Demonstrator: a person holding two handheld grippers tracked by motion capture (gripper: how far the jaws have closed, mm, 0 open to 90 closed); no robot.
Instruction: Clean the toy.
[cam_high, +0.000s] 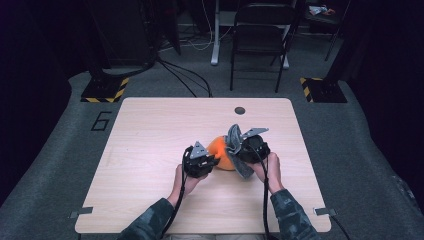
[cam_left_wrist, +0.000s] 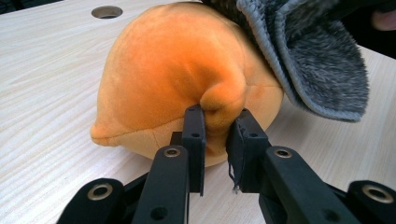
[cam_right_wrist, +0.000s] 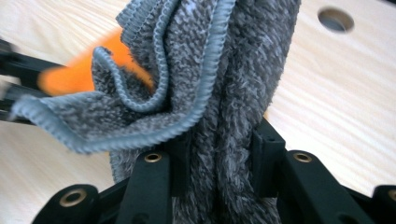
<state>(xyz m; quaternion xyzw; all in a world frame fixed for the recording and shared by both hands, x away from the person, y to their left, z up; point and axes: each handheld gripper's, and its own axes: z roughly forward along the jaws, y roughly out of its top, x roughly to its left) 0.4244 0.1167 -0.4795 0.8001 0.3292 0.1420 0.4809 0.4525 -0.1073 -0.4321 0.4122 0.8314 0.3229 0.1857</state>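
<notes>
An orange plush toy (cam_high: 220, 151) lies on the wooden table (cam_high: 150, 130) near its middle. My left gripper (cam_high: 212, 161) is shut on a small nub of the plush toy (cam_left_wrist: 177, 74), its jaws pinching the soft fabric (cam_left_wrist: 219, 112). A grey fuzzy cloth (cam_high: 236, 150) hangs against the toy's right side. My right gripper (cam_high: 239, 150) is shut on a bunched fold of the grey cloth (cam_right_wrist: 224, 93). The orange toy (cam_right_wrist: 79, 72) peeks out behind the cloth at the left in the right gripper view.
A round cable hole (cam_high: 240, 110) is in the table near its far edge. A folding chair (cam_high: 260, 35) stands on the floor beyond the table, with cables and black-and-yellow striped stand bases (cam_high: 105, 90) around it.
</notes>
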